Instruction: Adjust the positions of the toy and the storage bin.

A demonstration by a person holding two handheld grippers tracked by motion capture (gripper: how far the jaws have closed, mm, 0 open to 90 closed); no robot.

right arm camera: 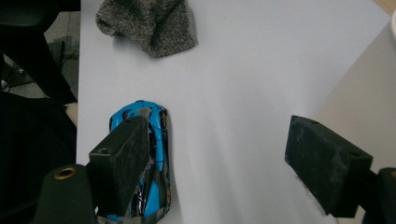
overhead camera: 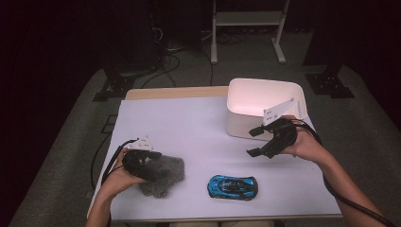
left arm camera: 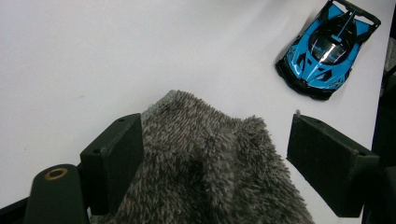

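Cloth [left arm camera: 205,163] between left fingers [left arm camera: 114,163], seemingly touching one.

I am working in what looks like a lab or recording studio, dim all round, with only the counter [overhead camera: 198,127] lit under its white sheet. Behind it I see a grey carpeted floor [overhead camera: 61,142], black stand feet [overhead camera: 111,87], loose cables [overhead camera: 165,59] and the legs of a white metal frame [overhead camera: 248,21]. Nothing homely stands about; it reads as a test set-up.
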